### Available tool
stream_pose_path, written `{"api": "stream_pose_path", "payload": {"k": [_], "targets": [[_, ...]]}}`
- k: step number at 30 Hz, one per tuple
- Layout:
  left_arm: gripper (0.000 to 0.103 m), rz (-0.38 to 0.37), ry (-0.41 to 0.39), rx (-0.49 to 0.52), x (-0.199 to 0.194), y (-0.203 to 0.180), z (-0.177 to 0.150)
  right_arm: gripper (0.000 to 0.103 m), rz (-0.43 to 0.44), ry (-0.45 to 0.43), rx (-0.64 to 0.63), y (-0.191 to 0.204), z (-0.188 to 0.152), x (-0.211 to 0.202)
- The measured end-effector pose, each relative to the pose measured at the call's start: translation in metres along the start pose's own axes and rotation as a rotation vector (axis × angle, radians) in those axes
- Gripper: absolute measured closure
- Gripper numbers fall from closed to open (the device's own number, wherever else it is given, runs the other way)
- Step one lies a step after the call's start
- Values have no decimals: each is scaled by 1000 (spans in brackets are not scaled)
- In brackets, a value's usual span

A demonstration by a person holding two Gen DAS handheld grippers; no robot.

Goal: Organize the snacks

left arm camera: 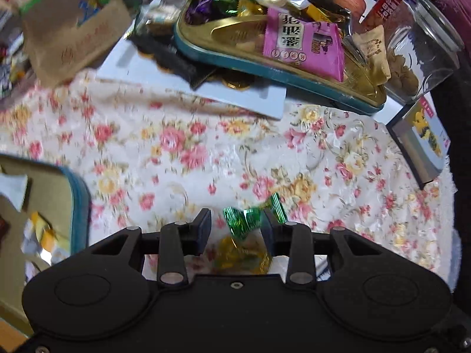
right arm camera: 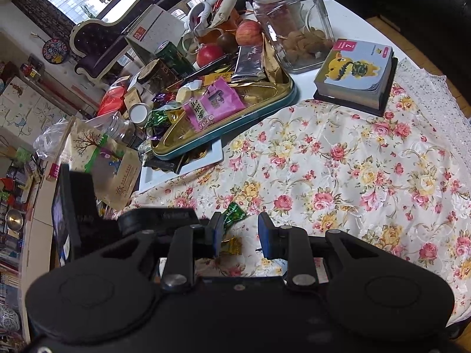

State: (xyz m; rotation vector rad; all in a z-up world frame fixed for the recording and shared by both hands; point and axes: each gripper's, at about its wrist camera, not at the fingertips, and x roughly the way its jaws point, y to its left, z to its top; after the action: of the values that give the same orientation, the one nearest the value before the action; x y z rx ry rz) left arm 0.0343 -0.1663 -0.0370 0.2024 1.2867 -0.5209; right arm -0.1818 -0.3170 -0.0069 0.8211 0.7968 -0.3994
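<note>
Two black grippers hover low over a floral tablecloth (right arm camera: 338, 158). The left gripper (left arm camera: 237, 225) has its fingers parted, and a green foil-wrapped candy (left arm camera: 250, 217) sits between them, against the right-hand pad; the frame is blurred, so it is hard to tell whether the candy is pinched or only lying there. A gold-wrapped candy (left arm camera: 244, 254) lies on the cloth just behind it, under the fingers. The right gripper (right arm camera: 240, 232) is also parted, holding nothing, with the same green candy (right arm camera: 234, 213) beside its left pad.

Ahead of both grippers the cloth runs bare for a wide stretch, giving free room to move. At the far side of that stretch stands a teal-rimmed gold tin tray (right arm camera: 259, 111), heaped with snacks and perched on a white board (right arm camera: 206, 158). On the heap lies a purple packet (right arm camera: 212, 104) printed with large Chinese characters. A second teal-rimmed tin (left arm camera: 78, 197) enters at the left edge of the left wrist view.

Right of the tray are a glass jar (right arm camera: 291, 14) with brown pieces inside and a thick board book (right arm camera: 356, 73) showing a yellow cartoon animal and the numeral 7. A desk calendar (right arm camera: 156, 31) reads 02.
</note>
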Motion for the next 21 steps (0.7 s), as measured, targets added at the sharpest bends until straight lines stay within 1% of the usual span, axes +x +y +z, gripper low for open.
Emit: {"api": "stream_pose_path", "payload": {"k": [2,4,8,12,14,16,21], "targets": [[58,4,-8,55,6,-8,0,74,0,3,0,1,0,1],[58,-7,0,133,12,-17,-1,74,2,2,6,0,1,0],[58,-65,32,248,16,-24,-4,74,6,-3,18,-2,3,-2],[58,-17,21,330,18,-25,-5,74,9,-1,32,-6,4,-4],[58,1,28,367,21,-27,-5,74,11,7,40,-8,5,-3],[58,18,31,381,25,-29,-3,74,16,15,49,-9,5,-3],[58,24,34,443,32,-39,-2,74,23,24,58,-9,5,-2]]}}
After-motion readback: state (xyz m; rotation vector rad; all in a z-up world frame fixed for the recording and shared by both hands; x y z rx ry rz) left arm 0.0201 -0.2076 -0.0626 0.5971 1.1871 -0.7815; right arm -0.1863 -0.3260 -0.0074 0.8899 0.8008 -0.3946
